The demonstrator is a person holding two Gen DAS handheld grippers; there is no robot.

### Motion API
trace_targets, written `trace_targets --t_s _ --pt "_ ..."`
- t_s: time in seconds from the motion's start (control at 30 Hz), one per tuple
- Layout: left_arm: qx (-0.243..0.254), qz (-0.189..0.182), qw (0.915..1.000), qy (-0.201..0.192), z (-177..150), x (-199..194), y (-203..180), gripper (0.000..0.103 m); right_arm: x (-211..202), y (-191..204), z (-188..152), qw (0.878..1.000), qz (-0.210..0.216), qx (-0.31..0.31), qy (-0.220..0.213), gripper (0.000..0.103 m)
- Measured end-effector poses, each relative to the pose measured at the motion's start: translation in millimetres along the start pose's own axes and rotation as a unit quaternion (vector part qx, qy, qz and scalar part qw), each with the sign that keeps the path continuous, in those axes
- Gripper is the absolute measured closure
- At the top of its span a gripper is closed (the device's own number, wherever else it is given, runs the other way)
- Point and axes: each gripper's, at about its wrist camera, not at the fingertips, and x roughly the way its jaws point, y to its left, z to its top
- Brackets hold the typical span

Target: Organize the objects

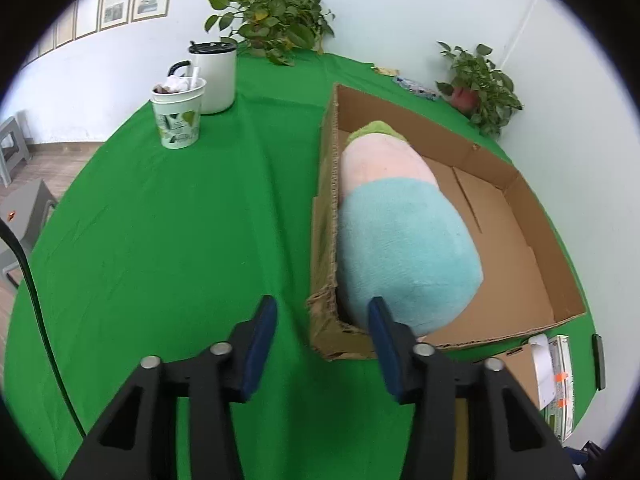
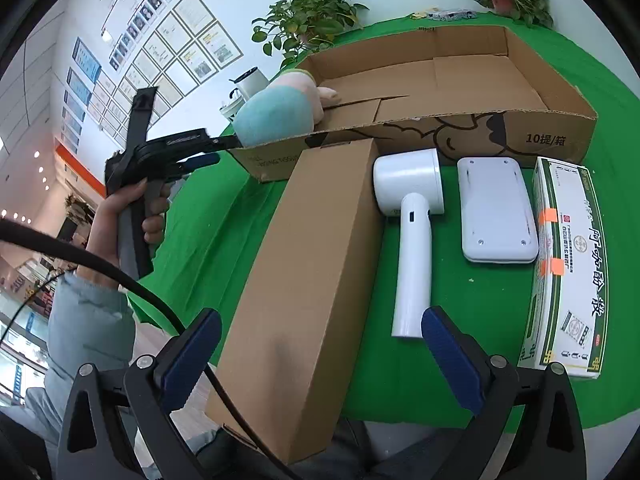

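One open cardboard tray on the green cloth; one plush toy inside it, pastel blue, pink and green; one long brown carton; one white handheld appliance with a round head and a straight handle; one flat white device lying face down; one green-and-white printed box with two orange tape strips; two cups: one white lidded mug, one patterned paper cup stuffed with scraps; two potted plants; two grippers: left gripper, right gripper; many framed sheets on the wall, too small to count.
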Motion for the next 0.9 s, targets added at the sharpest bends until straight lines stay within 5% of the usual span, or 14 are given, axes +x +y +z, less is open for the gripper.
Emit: trace_targets --t_s 0.03,0.27,0.63,0.9 --pt "0.0 -0.008 1.0 0.002 0 1 -2 0.081 1 2 -2 1.0 -0.003 -0.002 0.004 0.002" --pt "0.016 0.028 0.9995 0.0 -5 -5 -12 0.096 11 32 -19 0.999 -0.001 -0.03 0.03 0.002" --pt "0.01 0.025 0.9996 0.013 -6 -9 -13 0.098 51 72 -22 0.984 -0.127 -0.11 0.055 0.005" --pt "0.005 0.027 0.9995 -0.012 -10 -19 -10 0.096 55 62 -19 0.991 -0.102 -0.08 0.042 0.014"
